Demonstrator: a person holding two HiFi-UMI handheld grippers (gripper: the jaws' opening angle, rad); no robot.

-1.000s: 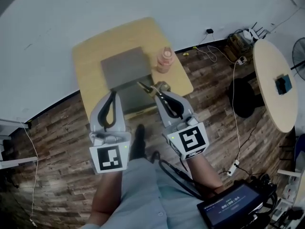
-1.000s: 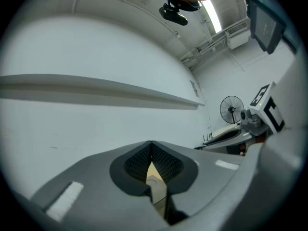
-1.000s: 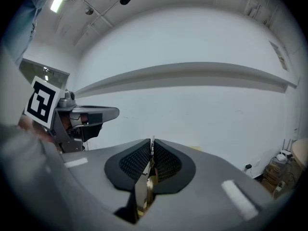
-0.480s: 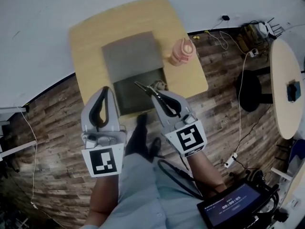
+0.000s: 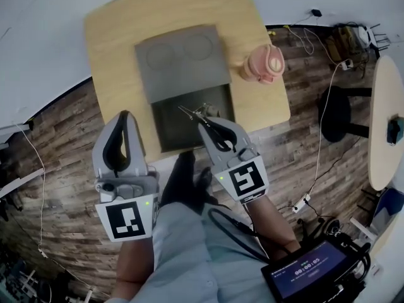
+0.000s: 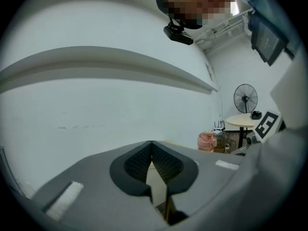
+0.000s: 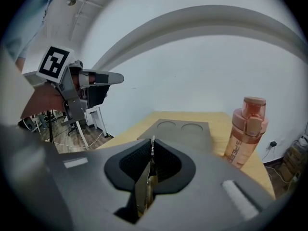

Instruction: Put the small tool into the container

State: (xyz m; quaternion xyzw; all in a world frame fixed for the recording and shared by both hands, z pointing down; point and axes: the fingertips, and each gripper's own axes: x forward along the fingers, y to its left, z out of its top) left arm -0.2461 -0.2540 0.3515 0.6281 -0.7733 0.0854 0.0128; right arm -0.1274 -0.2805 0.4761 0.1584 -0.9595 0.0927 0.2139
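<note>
Right claw (image 5: pixel 206 122) is gripping the thin tool (image 5: pixel 188 113), seemingly light, stiff and slippery, by its rear, tip pointing ten o'clock over the container (image 5: pixel 166 135); left claw (image 5: pixel 121 115) is hanging closed, empty.

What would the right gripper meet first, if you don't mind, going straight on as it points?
Likely the container's grey lid, beyond the open tray; the right gripper may clear it, depth being unclear.

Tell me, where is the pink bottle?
In the head view, the pink bottle stands on the wooden table's right side, beside the grey container.
</note>
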